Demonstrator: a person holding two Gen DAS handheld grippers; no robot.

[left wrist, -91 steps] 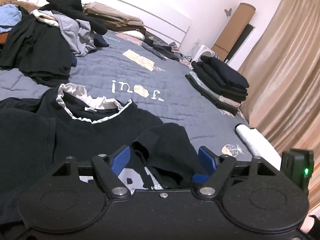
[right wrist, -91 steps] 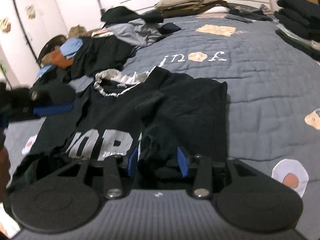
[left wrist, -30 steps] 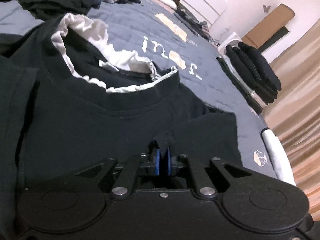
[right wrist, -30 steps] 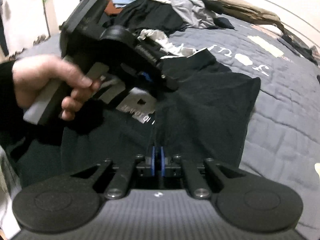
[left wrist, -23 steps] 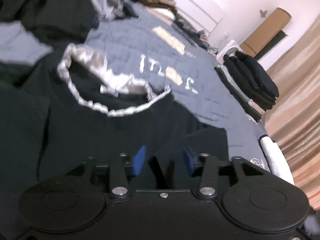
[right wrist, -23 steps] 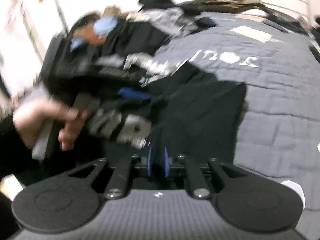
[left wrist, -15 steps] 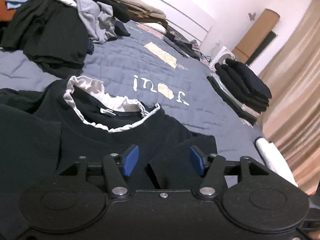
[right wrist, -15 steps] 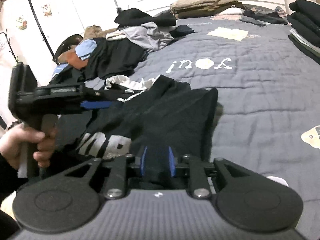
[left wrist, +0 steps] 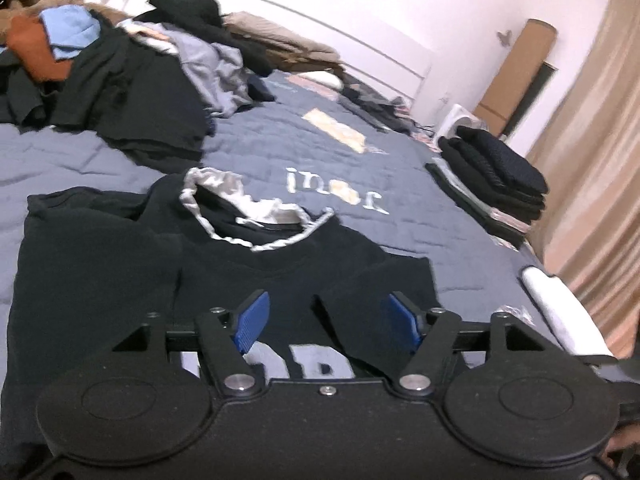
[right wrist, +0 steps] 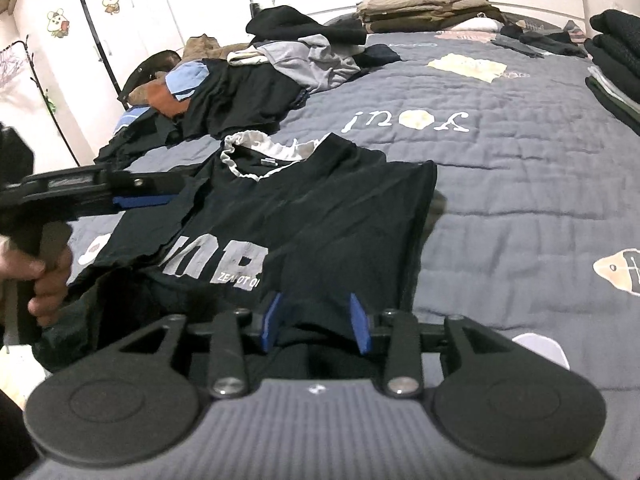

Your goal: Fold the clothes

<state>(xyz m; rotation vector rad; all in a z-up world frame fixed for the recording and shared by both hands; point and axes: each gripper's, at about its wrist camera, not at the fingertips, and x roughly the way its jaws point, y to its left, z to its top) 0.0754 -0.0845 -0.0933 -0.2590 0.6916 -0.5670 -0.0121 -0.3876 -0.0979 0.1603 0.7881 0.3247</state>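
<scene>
A black T-shirt (left wrist: 120, 272) with a white-lined collar and grey print lies flat on the grey-blue quilt (left wrist: 400, 160). Its right side is folded inward over the chest (right wrist: 320, 216). My left gripper (left wrist: 328, 320) hovers above the folded sleeve, jaws opening, pads clear of the cloth. It also shows in the right wrist view as the left gripper (right wrist: 140, 200), held by a hand (right wrist: 48, 276). My right gripper (right wrist: 316, 320) is over the shirt's lower folded edge, jaws opening. Black cloth lies between its pads, which do not press it.
A heap of unfolded clothes (left wrist: 120, 80) fills the back left of the bed. A stack of folded dark garments (left wrist: 496, 172) sits at the right edge. Beige folded items (right wrist: 424, 8) lie by the headboard. A curtain (left wrist: 600, 160) hangs to the right, and a wardrobe (right wrist: 100, 20) stands on the left.
Both grippers were shut on the shirt's folded side a second ago. They have let go, opened, and drawn back and up. The fold stays lying on the chest.
</scene>
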